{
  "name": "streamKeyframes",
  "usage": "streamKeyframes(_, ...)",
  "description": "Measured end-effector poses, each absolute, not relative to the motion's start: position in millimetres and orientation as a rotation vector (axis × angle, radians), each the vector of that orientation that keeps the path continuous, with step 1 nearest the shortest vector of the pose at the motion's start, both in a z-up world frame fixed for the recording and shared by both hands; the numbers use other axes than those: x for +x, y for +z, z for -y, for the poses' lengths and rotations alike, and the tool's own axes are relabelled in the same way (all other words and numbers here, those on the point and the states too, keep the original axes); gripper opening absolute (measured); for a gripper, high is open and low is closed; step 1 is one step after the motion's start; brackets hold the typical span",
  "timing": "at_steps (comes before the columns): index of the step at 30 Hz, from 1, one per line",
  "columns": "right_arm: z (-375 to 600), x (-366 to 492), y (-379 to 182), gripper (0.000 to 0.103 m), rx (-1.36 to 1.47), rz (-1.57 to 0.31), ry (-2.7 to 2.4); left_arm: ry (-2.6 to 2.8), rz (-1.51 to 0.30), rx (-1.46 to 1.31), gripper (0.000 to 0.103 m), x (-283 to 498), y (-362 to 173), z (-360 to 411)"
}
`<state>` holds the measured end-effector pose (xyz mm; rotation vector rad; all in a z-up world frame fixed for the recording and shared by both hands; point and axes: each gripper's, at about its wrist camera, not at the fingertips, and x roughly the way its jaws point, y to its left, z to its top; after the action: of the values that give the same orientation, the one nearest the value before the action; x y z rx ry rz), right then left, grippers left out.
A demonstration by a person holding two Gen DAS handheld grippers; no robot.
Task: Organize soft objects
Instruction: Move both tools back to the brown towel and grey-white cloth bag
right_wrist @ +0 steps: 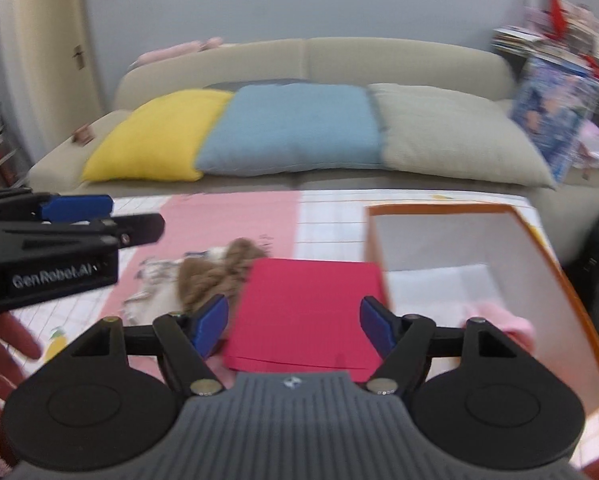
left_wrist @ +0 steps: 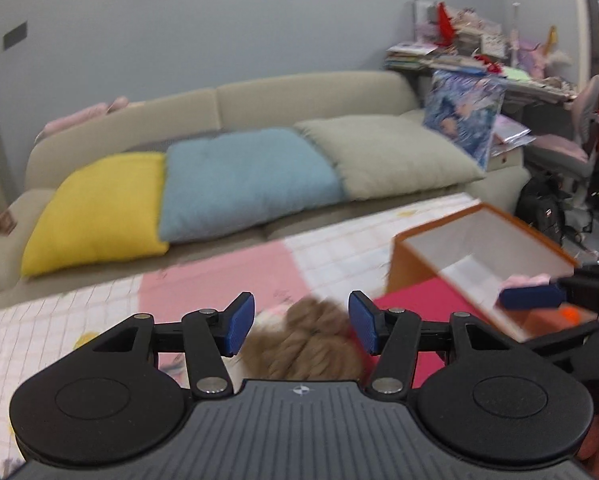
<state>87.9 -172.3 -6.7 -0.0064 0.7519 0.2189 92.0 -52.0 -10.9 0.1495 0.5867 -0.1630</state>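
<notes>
The left gripper (left_wrist: 301, 326) hangs open and empty just above the brown plush (left_wrist: 307, 344) on the mat. The right gripper (right_wrist: 293, 326), open and empty, hovers over the red sheet (right_wrist: 307, 312) beside the box (right_wrist: 539, 256)

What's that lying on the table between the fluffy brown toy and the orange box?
A flat red sheet lies there, its left edge against the brown toy and its right corner by the orange box. The right wrist view shows it best, framed by the open right gripper.
</notes>
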Motion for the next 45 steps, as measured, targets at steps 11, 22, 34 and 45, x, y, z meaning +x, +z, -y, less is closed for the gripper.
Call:
streamKeyframes(11,98.0,119.0,-31.9,0.084,-0.263,-0.807,0.382,-0.071,-0.746,0.191,0.065,86.9,-50.7,-14.5)
streamKeyframes(22,60.0,174.0,-58.3,0.085,-0.501,-0.887,0.463,-0.097,-0.8,0.142,0.065,104.2,-73.1,-45.6)
streamKeyframes(34,35.2,226.6,-91.5,0.095,-0.599,-1.008,0.475,-0.116,-0.899,0.117,0.069,156.1,-116.2,-69.0)
streamKeyframes(45,18.7,226.3,-114.7,0.085,-0.665,-1.043,0.518,-0.137,-0.998,-0.052,0.07,183.3,-154.2,-82.3)
